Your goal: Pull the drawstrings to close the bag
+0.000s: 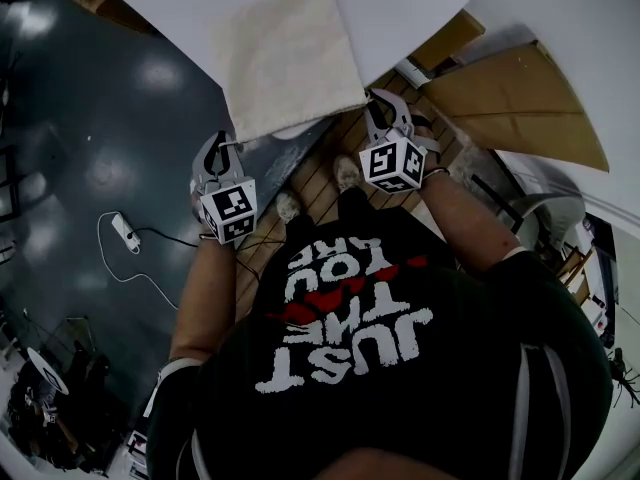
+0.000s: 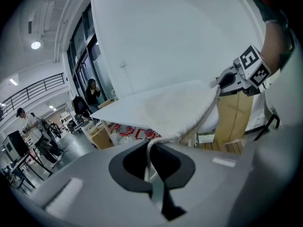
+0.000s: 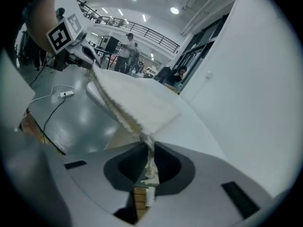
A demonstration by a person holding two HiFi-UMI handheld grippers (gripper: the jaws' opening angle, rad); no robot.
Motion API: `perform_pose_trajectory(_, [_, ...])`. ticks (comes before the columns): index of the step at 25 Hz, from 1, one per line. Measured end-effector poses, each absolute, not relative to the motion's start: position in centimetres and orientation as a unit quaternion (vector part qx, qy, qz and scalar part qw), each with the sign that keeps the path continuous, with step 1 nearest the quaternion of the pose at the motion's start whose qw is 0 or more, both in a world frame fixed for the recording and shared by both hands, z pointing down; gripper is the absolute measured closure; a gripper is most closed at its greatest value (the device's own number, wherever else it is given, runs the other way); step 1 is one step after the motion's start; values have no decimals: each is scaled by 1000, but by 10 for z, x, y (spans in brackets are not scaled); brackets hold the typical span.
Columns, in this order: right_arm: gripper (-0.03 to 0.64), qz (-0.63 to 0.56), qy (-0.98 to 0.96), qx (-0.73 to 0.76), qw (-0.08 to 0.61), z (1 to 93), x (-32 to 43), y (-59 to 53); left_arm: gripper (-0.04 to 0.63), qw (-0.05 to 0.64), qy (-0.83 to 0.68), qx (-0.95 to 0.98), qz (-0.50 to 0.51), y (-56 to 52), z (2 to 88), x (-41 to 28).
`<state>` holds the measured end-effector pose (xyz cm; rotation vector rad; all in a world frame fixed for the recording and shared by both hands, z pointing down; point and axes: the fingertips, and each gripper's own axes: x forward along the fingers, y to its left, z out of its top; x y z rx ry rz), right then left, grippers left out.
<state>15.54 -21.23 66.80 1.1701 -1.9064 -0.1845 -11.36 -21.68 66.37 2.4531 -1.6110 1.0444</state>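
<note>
Bag [image 1: 290, 58]: cream cloth, lying flat on the white counter [image 1: 410, 3]. Its near edge hangs a little over the counter's rim, toward the person.

Left gripper [image 1: 224, 146]: just off the bag's near-left corner, held out past the counter's rim over the dark floor [image 1: 90, 118]. In the left gripper view the jaws are pressed together on the left string [image 2: 149, 156]. The pale cord rises out of the jaw slot and runs up to the bag's corner just above. No gap shows between the jaws.

Right gripper [image 1: 384, 104]: at the bag's near-right corner, over wooden slats [image 1: 310, 183]. In the right gripper view the jaws stand close and pinch the right string [image 3: 149, 156], a frayed cream cord. It drops from the bag's corner straight into the slot. Below the grip a narrow slit remains, with slats showing through it.

The grippers are well apart, one at each end of the bag's near edge. That hem runs between them, lifted slightly off the counter.

Power strip [image 1: 125, 231] with a white lead lies on the floor, well to the left of the left gripper.
</note>
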Motion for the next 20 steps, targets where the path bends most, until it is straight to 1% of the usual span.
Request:
perform_pose_trajectory(9, [577,-80,-751,485,441,652,180,-209,592,17,-520,786,334,-220,661,-122])
perform_pose_trajectory(12, [594,-66,-746,501,433,644,189,-211,592,22,-524,784,331,-221,660,-124])
perform_pose_trajectory(15, [606,-45,-747,518,413,635,195,-217,592,27,-532,780,328,-222,658,-129])
perform_pose_trajectory(20, [607,-17,-756,549,356,607,200,-230,592,32,-551,771,319,-227,648,-141])
